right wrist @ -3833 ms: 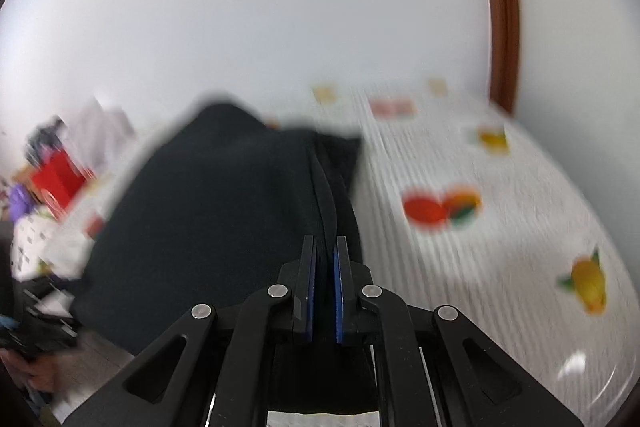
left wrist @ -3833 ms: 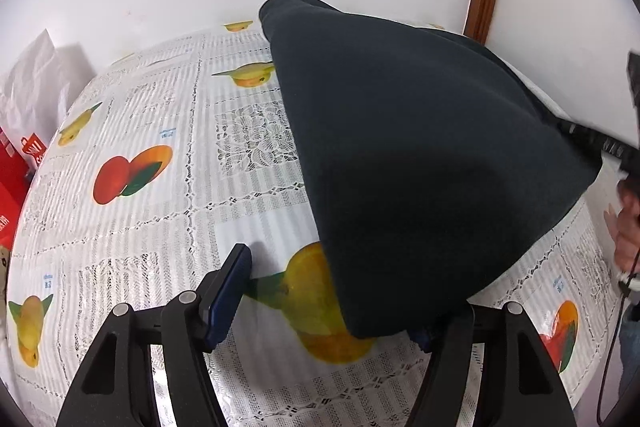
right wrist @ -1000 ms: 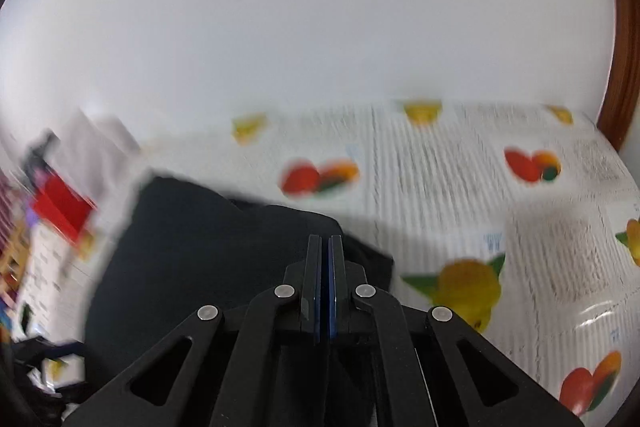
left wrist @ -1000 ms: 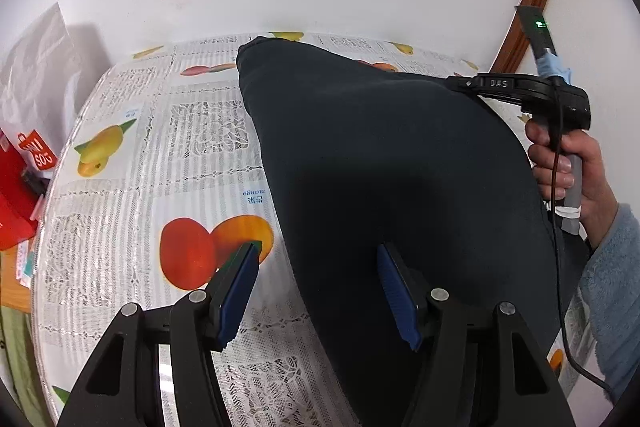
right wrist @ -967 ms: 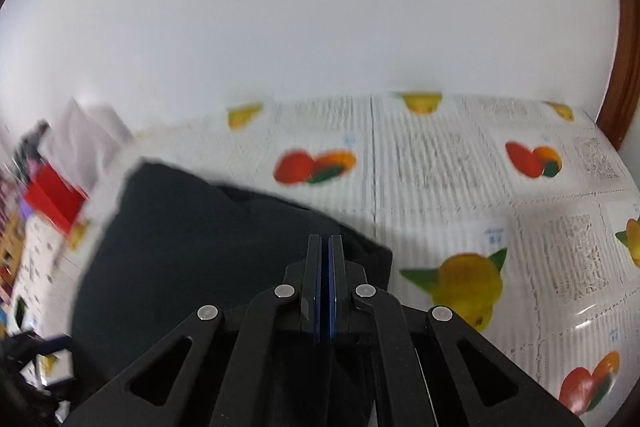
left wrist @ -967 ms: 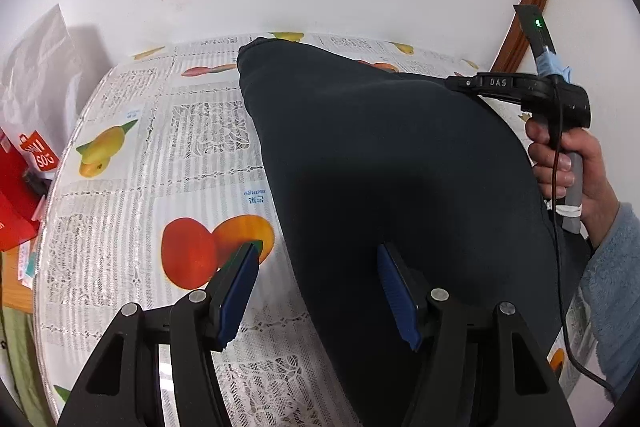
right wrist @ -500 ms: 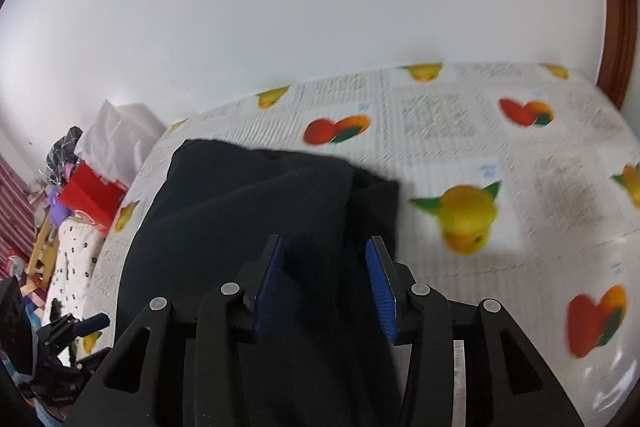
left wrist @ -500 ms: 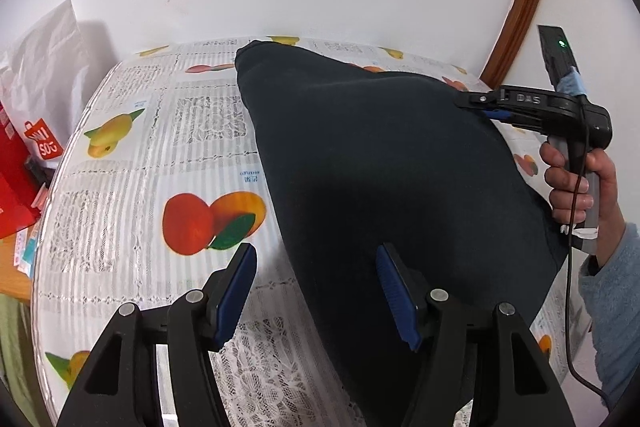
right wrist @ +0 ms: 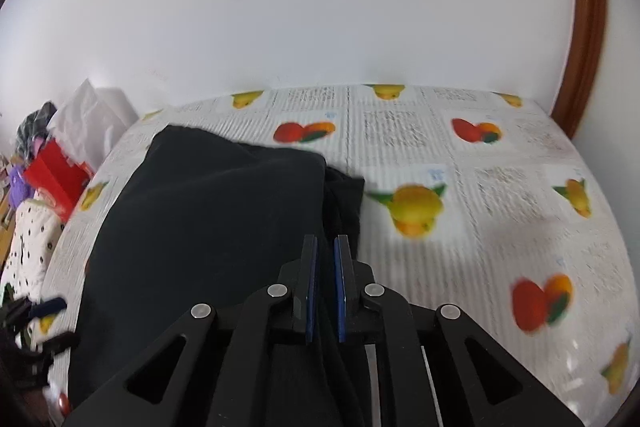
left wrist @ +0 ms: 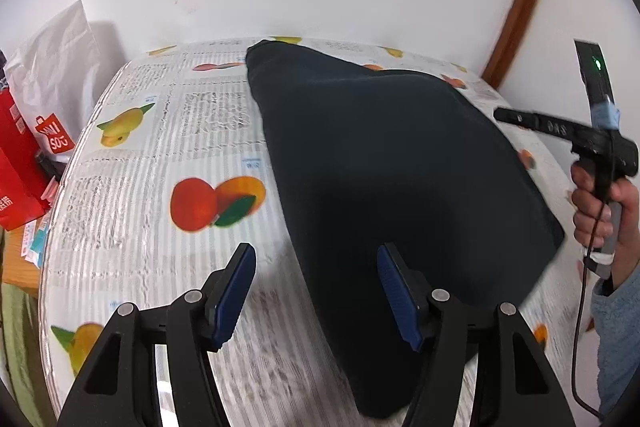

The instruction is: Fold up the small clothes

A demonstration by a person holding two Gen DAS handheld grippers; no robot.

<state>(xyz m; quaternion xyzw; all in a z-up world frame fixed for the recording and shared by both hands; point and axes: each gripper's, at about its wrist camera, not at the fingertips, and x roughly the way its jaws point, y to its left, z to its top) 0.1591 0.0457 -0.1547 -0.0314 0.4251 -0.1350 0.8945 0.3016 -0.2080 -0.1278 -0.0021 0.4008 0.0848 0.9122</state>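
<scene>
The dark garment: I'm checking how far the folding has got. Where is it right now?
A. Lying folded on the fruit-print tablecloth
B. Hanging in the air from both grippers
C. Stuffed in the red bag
A: the dark garment lies flat on the fruit-print tablecloth, and the open left gripper grips nothing.

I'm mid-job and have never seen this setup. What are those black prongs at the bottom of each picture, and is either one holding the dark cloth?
There is no robot. A person carries a handheld two-finger gripper in each hand, each with a camera looking along its fingers. One picture looks from the left gripper, which is open and holds nothing. The other looks from the right gripper, whose jaws have just been closing to a narrow gap, with nothing pinched. A folded dark garment lies on the fruit-print tablecloth.
</scene>
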